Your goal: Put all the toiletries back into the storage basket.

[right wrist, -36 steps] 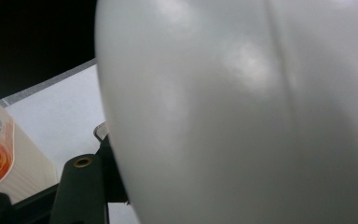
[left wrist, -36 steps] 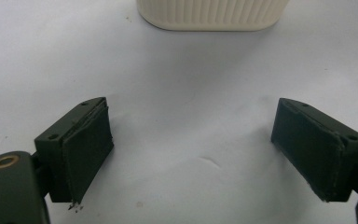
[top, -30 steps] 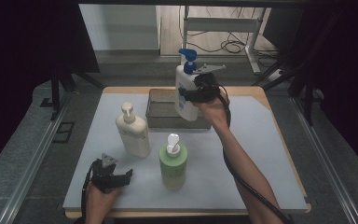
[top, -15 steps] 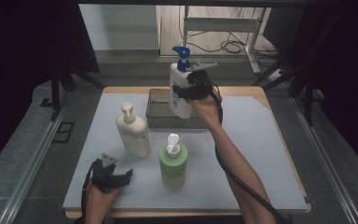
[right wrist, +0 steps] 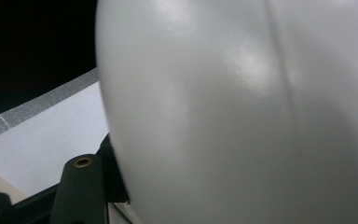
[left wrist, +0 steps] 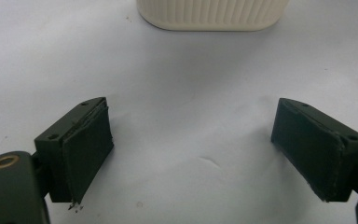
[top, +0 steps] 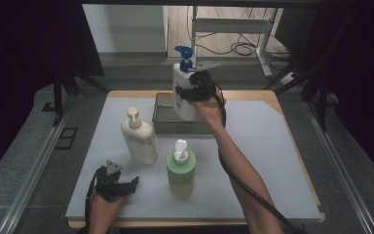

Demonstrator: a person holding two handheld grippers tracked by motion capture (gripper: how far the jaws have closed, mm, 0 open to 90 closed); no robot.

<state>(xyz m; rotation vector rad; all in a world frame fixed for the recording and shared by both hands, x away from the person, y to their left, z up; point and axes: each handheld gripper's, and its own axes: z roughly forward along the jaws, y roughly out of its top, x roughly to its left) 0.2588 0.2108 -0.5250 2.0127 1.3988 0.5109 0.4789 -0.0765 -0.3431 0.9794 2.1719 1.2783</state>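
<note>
Cream bottle (top: 139,139) beside green bottle (top: 180,169) (both upright).

white bottle (top: 182,95): white body, blue pump head, over the tray
tray (top: 163,117): dark grey-brown
cream bottle (top: 139,139): cream with a matching pump, left of the tray
green bottle (top: 180,171): pale green, white pump, nearer than the tray
mat (top: 272,161): pale grey-blue
table edge (top: 268,93): light wood
grippers (top: 195,90): black
</note>
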